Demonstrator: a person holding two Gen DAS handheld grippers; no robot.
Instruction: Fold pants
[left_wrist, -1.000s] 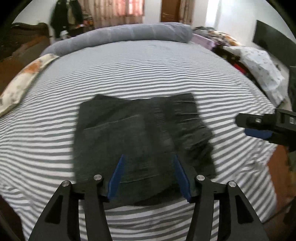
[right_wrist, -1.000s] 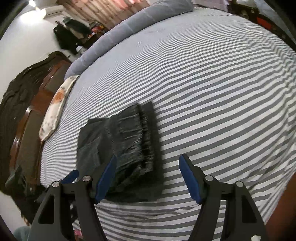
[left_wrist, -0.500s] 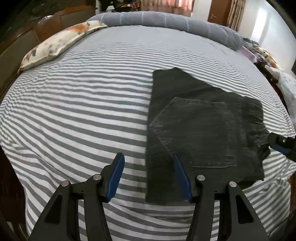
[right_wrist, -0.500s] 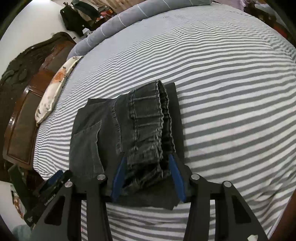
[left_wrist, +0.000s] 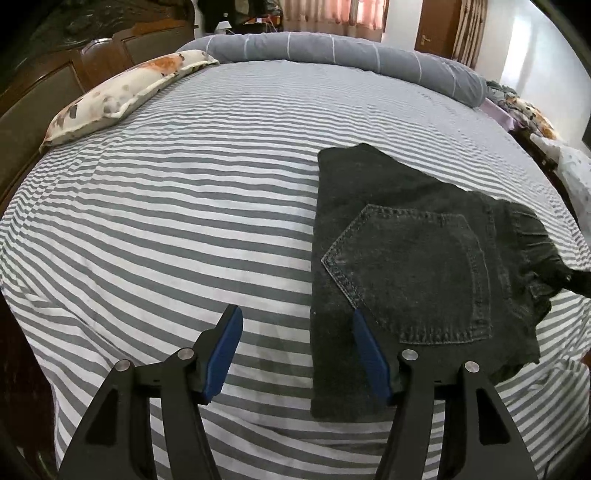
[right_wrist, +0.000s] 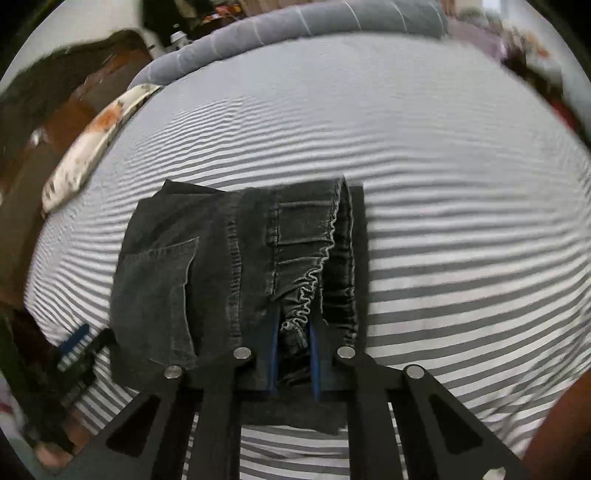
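We have the folded black pants (left_wrist: 410, 258) lying on the striped bed sheet (left_wrist: 166, 221), near its front edge. Our right gripper (right_wrist: 293, 350) has just closed and is clamped on the gathered waistband. Our left gripper (left_wrist: 297, 350) has just been opening: jaws apart, straddling the pants' left edge, nothing gripped.

Bed (left_wrist: 184, 229) covered with a grey-and-white striped sheet.
Folded dark pants (left_wrist: 406, 258), a floral pillow (left_wrist: 122, 92) and a grey bolster (left_wrist: 332, 51) are laid on it.
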